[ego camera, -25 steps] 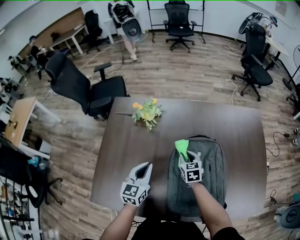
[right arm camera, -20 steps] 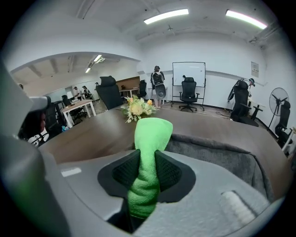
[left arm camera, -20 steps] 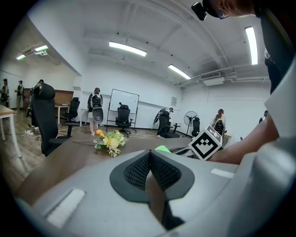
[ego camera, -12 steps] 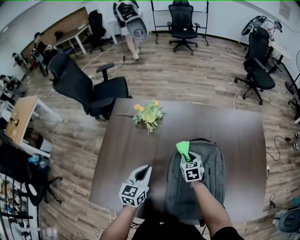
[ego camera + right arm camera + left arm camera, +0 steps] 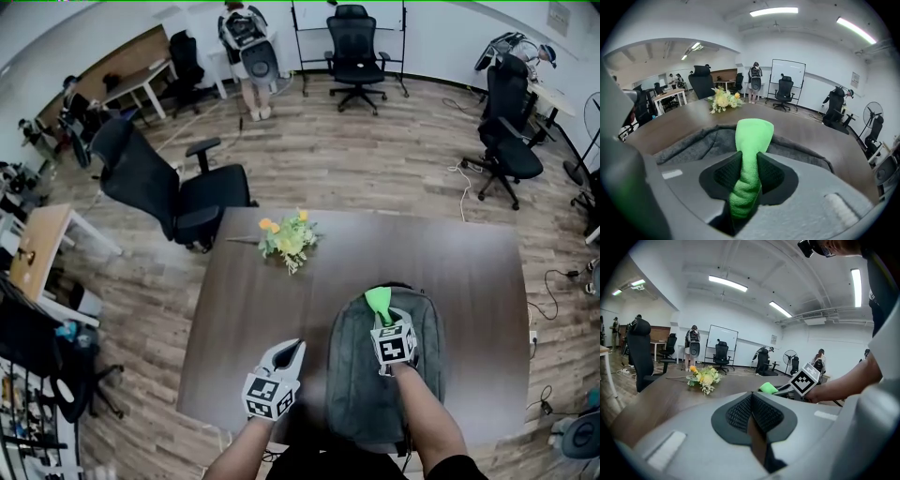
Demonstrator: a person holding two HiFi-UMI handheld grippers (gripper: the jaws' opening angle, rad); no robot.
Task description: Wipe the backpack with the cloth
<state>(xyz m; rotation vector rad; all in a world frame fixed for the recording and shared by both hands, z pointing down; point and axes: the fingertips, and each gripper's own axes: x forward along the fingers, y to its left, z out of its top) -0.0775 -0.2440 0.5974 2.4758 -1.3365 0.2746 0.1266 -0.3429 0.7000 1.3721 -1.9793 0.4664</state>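
A grey backpack [image 5: 367,375] lies flat on the dark brown table [image 5: 234,309], near its front edge. My right gripper [image 5: 383,314] is over the pack's upper part, shut on a bright green cloth [image 5: 378,300] that sticks out past the jaws toward the pack's top. In the right gripper view the green cloth [image 5: 751,140] is pinched between the black pads, with the backpack [image 5: 698,140] just below. My left gripper [image 5: 288,354] hovers above the table left of the pack, jaws closed together with nothing held. In the left gripper view its pads [image 5: 751,414] meet.
A small bunch of yellow flowers [image 5: 285,237] lies on the table's far left part. A black office chair [image 5: 159,187] stands off the table's far left corner. More chairs [image 5: 354,47] and a standing person [image 5: 246,56] are at the back of the room.
My right gripper with the green cloth has moved slightly right and toward the pack's top. The left gripper has stayed about where it was.
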